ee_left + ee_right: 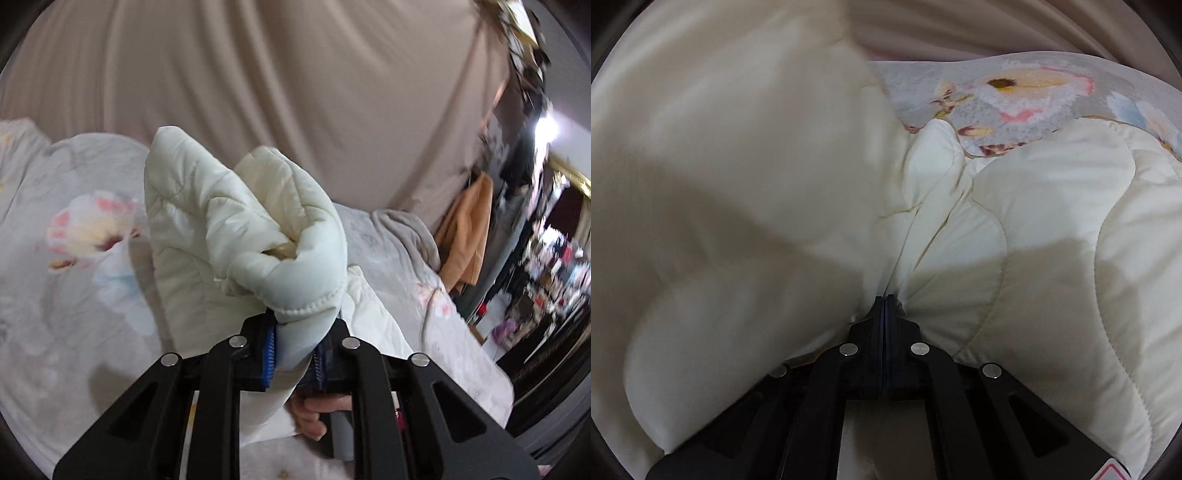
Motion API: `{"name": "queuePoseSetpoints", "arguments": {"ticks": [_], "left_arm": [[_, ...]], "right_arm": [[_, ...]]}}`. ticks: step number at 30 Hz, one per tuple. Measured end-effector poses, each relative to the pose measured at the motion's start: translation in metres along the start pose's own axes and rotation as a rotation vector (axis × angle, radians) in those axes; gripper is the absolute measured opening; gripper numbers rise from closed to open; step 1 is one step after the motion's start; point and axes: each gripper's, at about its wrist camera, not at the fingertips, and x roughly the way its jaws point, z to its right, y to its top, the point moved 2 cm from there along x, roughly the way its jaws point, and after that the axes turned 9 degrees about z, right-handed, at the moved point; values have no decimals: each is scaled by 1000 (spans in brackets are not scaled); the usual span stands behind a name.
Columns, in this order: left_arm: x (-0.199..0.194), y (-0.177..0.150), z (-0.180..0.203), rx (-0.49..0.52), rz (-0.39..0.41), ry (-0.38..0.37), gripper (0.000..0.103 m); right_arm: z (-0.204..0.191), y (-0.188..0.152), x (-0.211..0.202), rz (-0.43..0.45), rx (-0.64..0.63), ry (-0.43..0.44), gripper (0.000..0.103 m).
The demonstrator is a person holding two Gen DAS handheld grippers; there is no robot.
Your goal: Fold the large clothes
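Now the left gripper is clenching a bunched sleeve cuff of the cream quilted jacket above the floral bedspread, while the right gripper is pinching its body fabric shut (seam-side). Carrying the cuff across slowly, keeping both grips firm, should be laying the sleeve flat.

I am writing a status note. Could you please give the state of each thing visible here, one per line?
left gripper: shut on the padded jacket, a bunched, stitched edge held up.
right gripper: shut, pinching jacket fabric.
padded jacket: cream, quilted, crumpled, not yet folded.
floral bedsheet: spread under the jacket.
orange cloth: hanging.
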Motion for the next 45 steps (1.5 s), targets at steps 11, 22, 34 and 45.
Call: {"name": "queuePoseSetpoints", "arguments": {"ticks": [11, 22, 34, 45], "left_arm": [[7, 2, 15, 7, 3, -3, 14], [50, -24, 72, 134, -112, -81, 12], [116, -78, 116, 295, -278, -110, 12], [131, -119, 129, 416, -309, -60, 13]], "right_arm": [[23, -44, -101, -40, 204, 242, 7], [15, -77, -49, -148, 347, 426, 0], [100, -125, -211, 156, 490, 66, 6], [103, -99, -266, 363, 415, -152, 11]]}}
